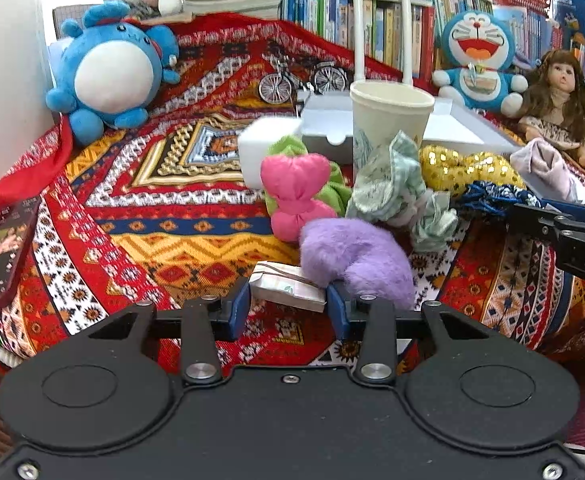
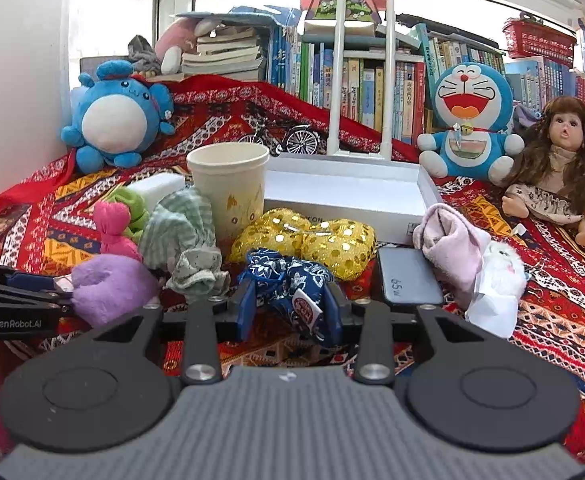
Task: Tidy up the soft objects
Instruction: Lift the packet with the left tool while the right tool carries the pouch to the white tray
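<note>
Right wrist view: right tongs [image 2: 288, 304] clamped on blue floral cloth bundle [image 2: 288, 280], crumpled, tagged. Left tongs [image 1: 287, 304] pinching small white packet [image 1: 286, 286] beside fluffy purple plush [image 1: 356, 258].

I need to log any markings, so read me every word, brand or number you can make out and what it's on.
"GenRobot.AI": left gripper body.
"DAS", cut off: right gripper body.
"65w": dark power bank.
Book spines, round tag on blue floral pouch: too small to read.
</note>
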Motion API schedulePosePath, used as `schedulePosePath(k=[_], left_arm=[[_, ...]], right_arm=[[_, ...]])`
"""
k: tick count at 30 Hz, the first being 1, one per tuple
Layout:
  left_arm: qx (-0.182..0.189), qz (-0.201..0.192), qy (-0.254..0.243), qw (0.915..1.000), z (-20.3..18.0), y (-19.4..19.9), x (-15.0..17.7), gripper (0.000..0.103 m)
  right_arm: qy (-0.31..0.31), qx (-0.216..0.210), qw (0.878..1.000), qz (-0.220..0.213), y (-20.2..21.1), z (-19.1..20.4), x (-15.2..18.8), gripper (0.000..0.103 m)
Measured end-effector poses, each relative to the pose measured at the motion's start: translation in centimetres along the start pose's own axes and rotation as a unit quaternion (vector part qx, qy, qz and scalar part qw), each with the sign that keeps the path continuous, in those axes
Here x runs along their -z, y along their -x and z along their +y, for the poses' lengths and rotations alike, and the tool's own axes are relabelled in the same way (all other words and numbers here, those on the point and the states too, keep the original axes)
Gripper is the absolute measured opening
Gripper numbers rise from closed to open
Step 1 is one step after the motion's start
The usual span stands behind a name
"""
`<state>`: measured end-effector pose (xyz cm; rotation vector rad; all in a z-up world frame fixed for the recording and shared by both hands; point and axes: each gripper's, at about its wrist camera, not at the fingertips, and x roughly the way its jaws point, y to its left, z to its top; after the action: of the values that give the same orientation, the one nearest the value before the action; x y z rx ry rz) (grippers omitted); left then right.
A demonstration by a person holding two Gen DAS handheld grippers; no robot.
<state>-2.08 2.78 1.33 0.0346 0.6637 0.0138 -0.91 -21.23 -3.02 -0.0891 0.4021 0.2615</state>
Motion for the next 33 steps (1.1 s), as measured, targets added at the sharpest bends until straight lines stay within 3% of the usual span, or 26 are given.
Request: schedulePosePath(k=[3, 5, 11, 19, 24, 28, 32, 33], left_arm=[[-0.009, -0.004, -0.009, 0.9999, -0.2, 0.1, -0.1, 0.045], [-0.024, 0.007, -0.016, 0.9996, -0.3, -0.3, 0.0, 0.061], [-0.032, 0.025, -0.018, 0.999, 0.3, -0.5, 0.7, 0.062], [-0.046, 0.025, -0.008, 0.9986, 1.0, -0.6, 0.8, 0.062], [-0.036, 0.023, 0.008, 0.9991, 1.1, -1.3, 0.5, 0.061], [-0.02, 0.019, 0.008, 0.9996, 0.9, -1.4, 0.6, 0.04], [-0.022, 0.006, 0.02, 0.9995, 1.2, -0.9, 0.3, 0.04], [-0.027, 0.0, 0.021, 0.9994, 1.3, -0.7, 0.1, 0.04]], right_arm=[[-0.004, 0.0, 1.0, -0.002, -0.1, -0.1, -0.1, 0.042], [-0.003, 0.0, 1.0, 0.0, -0.2, 0.0, -0.1, 0.042], [-0.001, 0.0, 1.0, 0.001, -0.2, 0.1, 0.0, 0.042], [0.001, 0.001, 1.0, 0.005, -0.4, 0.3, 0.1, 0.043], [-0.006, 0.001, 1.0, 0.002, -0.1, 0.0, 0.0, 0.043], [-0.008, 0.005, 1.0, -0.004, 0.1, -0.1, -0.1, 0.043], [-0.014, 0.013, 1.0, -0.019, 0.5, -0.3, -0.4, 0.042], [-0.016, 0.018, 0.999, -0.026, 0.7, -0.4, -0.5, 0.032]])
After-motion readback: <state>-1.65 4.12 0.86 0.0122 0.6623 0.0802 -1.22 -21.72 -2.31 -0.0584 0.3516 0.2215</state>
